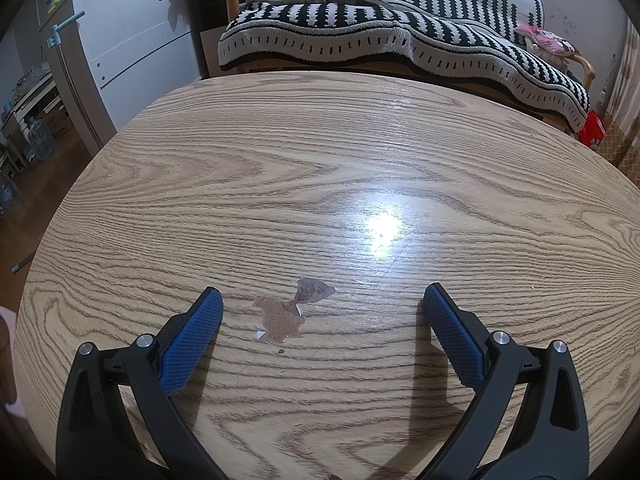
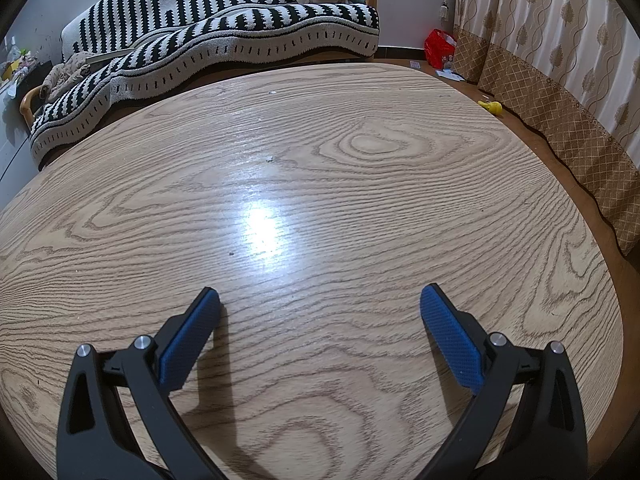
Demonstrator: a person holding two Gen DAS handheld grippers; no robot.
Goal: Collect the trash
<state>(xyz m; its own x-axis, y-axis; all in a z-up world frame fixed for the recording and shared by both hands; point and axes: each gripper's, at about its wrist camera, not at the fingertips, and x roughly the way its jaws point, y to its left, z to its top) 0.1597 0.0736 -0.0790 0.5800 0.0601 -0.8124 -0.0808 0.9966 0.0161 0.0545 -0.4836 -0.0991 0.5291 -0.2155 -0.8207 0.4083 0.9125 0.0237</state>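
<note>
Holds the left claw (image 1: 323, 291) spread wide and empty, low over the near part of the round wooden surface (image 1: 480, 168); holds the right claw (image 2: 320, 292) just as wide, also with nothing in it, over its own near stretch. Shows no bin or bag for trash within reach in either view, so risks lifting a piece with nowhere to drop it. Finds, between the left claw's blue pads (image 1: 192, 344), a flat brown patch (image 1: 280, 320) with a darker lobe just beyond it; cannot tell whether stuck litter, a stain or worn veneer. Could waste a grasp there: would scrape the pads across the wood and come up with nothing if flat and bonded. Spots a small white fleck (image 1: 259, 335) touching the patch's near left edge and a brown speck (image 1: 281, 351) just nearer. Spots in the right view a dark speck (image 2: 231, 253) just left of the lamp glare, a pale crumb (image 2: 270, 159) farther off, and a far crumb (image 2: 272, 91) close to the far edge. Judges these the likeliest trash, and the hardest: too small for broad pads, apt to be flicked away or off the far edge onto the floor by a closing pinch. Might also lose the dark speck in the glare.
</note>
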